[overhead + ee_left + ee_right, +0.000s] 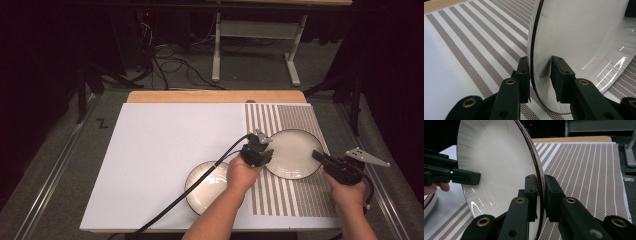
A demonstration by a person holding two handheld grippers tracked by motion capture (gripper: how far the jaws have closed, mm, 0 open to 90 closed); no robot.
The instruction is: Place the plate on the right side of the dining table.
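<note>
Plate point(292, 152) rim sits between both pairs of fingers: right gripper point(540, 195) nearly closed on the dark edge, left gripper point(539, 75) straddling the opposite rim with a gap on the inner side. Glazed and glossy, so likely slippery, stiff, breakable; the rim is the sensible hold. It's over the striped mat point(290, 195) on the worktop point(160, 150), a second plate point(207, 187) near the left hand
</note>
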